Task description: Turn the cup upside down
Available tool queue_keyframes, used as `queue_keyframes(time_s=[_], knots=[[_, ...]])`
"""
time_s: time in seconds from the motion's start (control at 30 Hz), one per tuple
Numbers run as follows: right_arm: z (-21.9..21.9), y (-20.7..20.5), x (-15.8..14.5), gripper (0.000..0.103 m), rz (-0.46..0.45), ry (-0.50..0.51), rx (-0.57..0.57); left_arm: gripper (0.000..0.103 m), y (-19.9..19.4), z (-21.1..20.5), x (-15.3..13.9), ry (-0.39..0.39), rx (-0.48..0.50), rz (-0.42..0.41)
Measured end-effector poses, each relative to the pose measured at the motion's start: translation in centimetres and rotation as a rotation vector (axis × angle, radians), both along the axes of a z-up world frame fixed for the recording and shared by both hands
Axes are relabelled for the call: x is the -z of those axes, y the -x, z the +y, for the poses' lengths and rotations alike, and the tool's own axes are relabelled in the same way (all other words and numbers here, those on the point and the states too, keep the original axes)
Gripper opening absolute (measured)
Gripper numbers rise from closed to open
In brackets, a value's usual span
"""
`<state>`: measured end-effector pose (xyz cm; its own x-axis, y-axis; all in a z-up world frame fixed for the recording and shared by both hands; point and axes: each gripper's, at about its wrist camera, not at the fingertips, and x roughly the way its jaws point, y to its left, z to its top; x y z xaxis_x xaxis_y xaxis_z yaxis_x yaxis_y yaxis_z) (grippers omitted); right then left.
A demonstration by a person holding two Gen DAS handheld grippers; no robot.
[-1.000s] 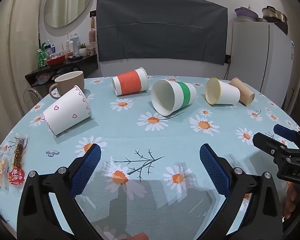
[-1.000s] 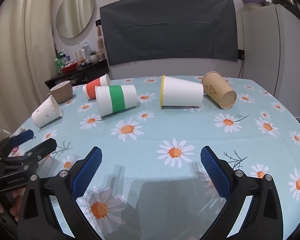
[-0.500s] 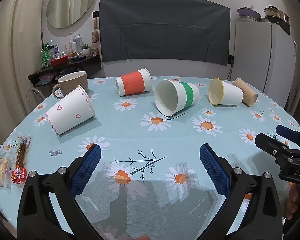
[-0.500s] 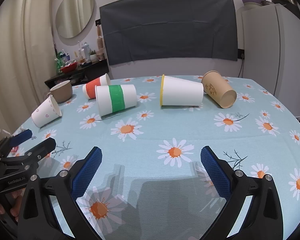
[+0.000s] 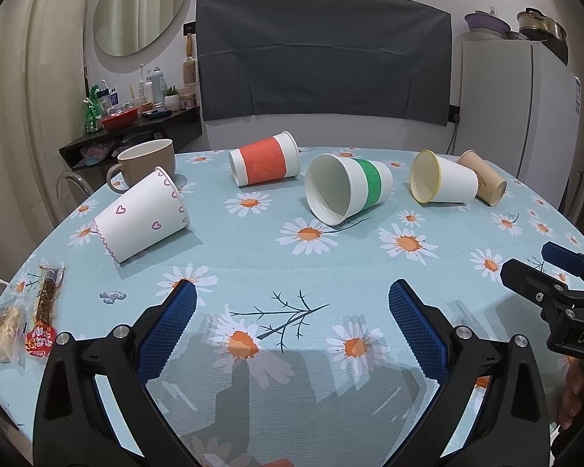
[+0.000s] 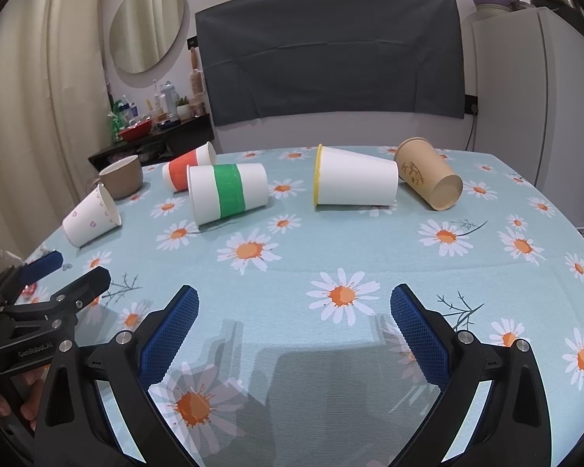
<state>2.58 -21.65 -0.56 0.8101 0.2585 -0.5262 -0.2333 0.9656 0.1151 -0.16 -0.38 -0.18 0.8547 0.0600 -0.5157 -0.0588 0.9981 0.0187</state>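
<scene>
Several paper cups lie on their sides on the daisy tablecloth: a heart-print cup [image 5: 142, 216] [image 6: 91, 218], a red-banded cup [image 5: 264, 163] [image 6: 189, 167], a green-banded cup [image 5: 348, 188] [image 6: 227, 192], a yellow-rimmed white cup [image 5: 444, 183] [image 6: 356, 183] and a brown cup [image 5: 484, 183] [image 6: 428, 179]. My left gripper [image 5: 292, 303] is open and empty above the table's near part. My right gripper [image 6: 294, 305] is open and empty too, and shows at the right edge of the left wrist view [image 5: 541, 272].
A brown ceramic mug [image 5: 148, 163] [image 6: 122, 181] stands upright at the back left. Snack packets [image 5: 44, 311] lie at the table's left edge. A dark side shelf [image 5: 136, 132] with bottles stands behind left, a white fridge [image 5: 514, 116] behind right.
The left wrist view has drifted slightly, so the cups sit a little lower and further right in frame. The right gripper has barely moved. Both stay open.
</scene>
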Motion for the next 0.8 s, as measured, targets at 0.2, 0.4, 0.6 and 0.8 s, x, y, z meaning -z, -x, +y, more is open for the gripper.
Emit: queue_keyframes(time_s=[0.2,0.4,0.6,0.8], knots=[[-0.01,0.01,0.00,0.095,-0.003,-0.002,0.000,0.097,-0.10,-0.03,-0.04,0.004,0.002,0.002],[0.03,0.02,0.03,0.095,0.002,0.002,-0.002,0.097,-0.01,-0.12,-0.01,0.003,0.003,-0.007],[-0.01,-0.05,0.04,0.095,0.006,0.002,-0.005,0.097,-0.01,-0.10,-0.02,0.006,0.005,-0.006],[0.16,-0.33,0.18,0.095,0.021,0.012,-0.014,0.097,0.20,-0.06,-0.10,0.009,0.003,-0.021]])
